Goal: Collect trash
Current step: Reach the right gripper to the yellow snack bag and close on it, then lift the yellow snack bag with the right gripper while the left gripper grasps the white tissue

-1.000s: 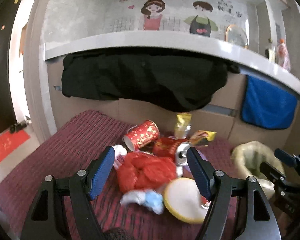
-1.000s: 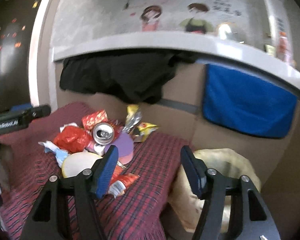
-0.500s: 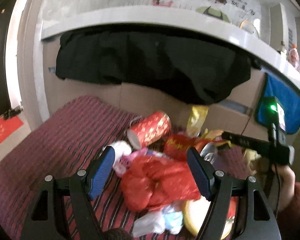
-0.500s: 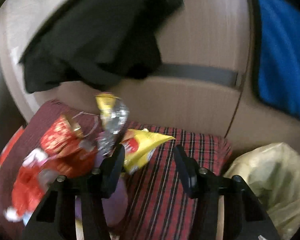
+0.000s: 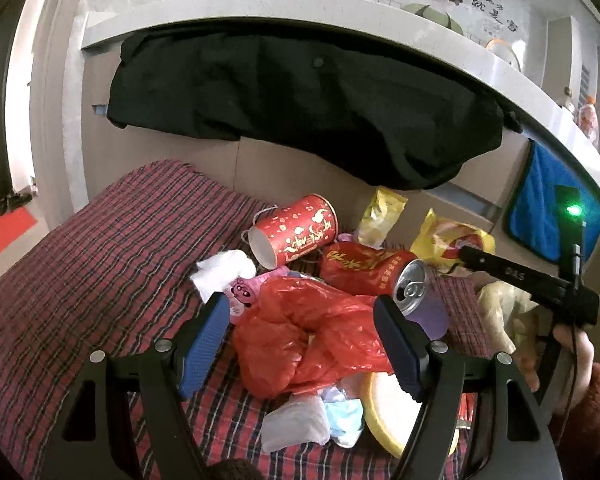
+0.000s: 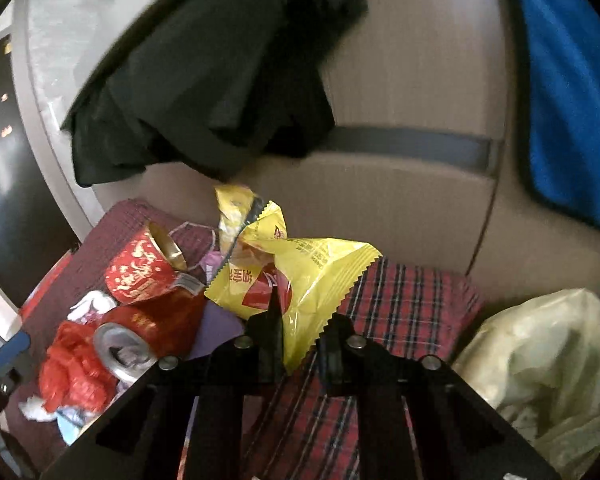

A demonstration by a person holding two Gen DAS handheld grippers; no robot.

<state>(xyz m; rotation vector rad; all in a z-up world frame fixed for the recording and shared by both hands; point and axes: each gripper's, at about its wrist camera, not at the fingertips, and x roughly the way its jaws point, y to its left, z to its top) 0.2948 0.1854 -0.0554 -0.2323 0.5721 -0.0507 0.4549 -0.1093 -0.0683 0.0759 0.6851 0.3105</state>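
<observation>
- Lying on the red plaid cloth (image 6: 412, 300), the yellow snack bag (image 6: 300, 276) has its long axis running from the trash pile toward the back panel (image 6: 400, 200), with one zigzag corner pointing to the right and one short sealed edge turned toward the camera.
- The right gripper (image 6: 298, 332) has just been closing; its jaws stand narrow now and pinch the near edge of the yellow snack bag between them.
- The bag is thin, glossy foil, creased, with a red round print and saw-tooth seals.
- The left gripper (image 5: 300, 344) stands wide, with blue ribbed pads on both sides of a crumpled red plastic bag (image 5: 308, 332); I cannot tell if a pad touches it.
- Beside it a red drink can (image 5: 372, 272) lies on its side, its silver top facing the camera; behind it a red paper cup (image 5: 296, 236) with gold print also lies on its side, its open mouth to the left.
- White tissue (image 5: 224, 272) and a round yellow-rimmed lid (image 5: 380, 412) lie at the edges of the pile.
- A pale, translucent trash bag (image 6: 548, 372) stands open just off the right edge of the cloth.
- The right part of the cloth, between the pile and this bag, is bare; the left part too.
- A black garment (image 5: 300, 100) hangs from the shelf (image 5: 340, 12) above the pile.
</observation>
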